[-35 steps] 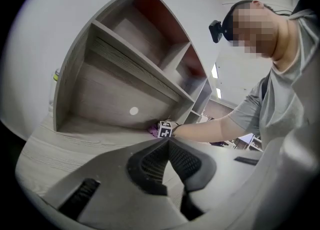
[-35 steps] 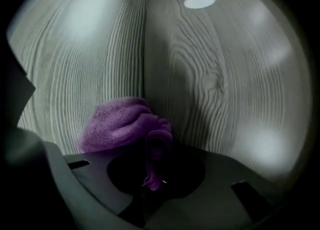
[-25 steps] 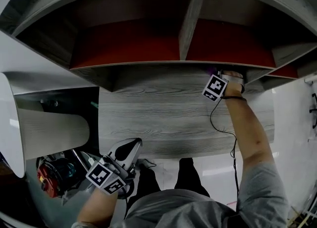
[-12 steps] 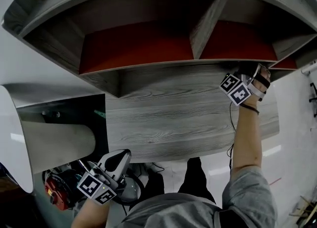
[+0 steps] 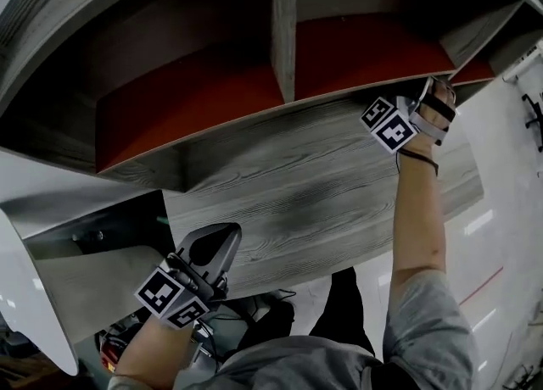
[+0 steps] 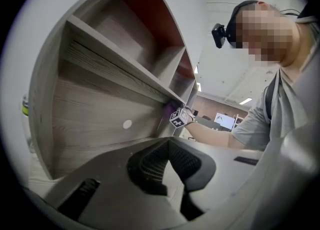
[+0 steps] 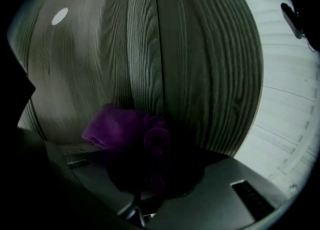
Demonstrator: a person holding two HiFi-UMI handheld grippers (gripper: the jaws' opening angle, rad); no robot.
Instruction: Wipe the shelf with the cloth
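Note:
The shelf unit (image 5: 280, 168) is grey wood with red back panels behind its compartments. My right gripper (image 5: 428, 96) is at the right end of the shelf's front edge, up against the wood, with its marker cube (image 5: 386, 123) just below. In the right gripper view the right gripper (image 7: 150, 166) is shut on a bunched purple cloth (image 7: 125, 129) that touches the grey board (image 7: 150, 49). My left gripper (image 5: 212, 248) hangs low beside the board's lower edge, shut and holding nothing. From the left gripper (image 6: 170, 146) the cloth (image 6: 169, 108) shows far off as a small purple patch.
A white curved panel (image 5: 34, 312) stands at the left, with a red device (image 5: 112, 353) below it. A thin cable (image 5: 405, 157) loops at the right wrist. The person's dark trouser legs (image 5: 344, 295) are below the board. A round white dot (image 6: 127, 124) marks the board.
My right gripper has slid the cloth rightward along the shelf edge towards its right end. The head view has swung and tilted. The left gripper stays low.

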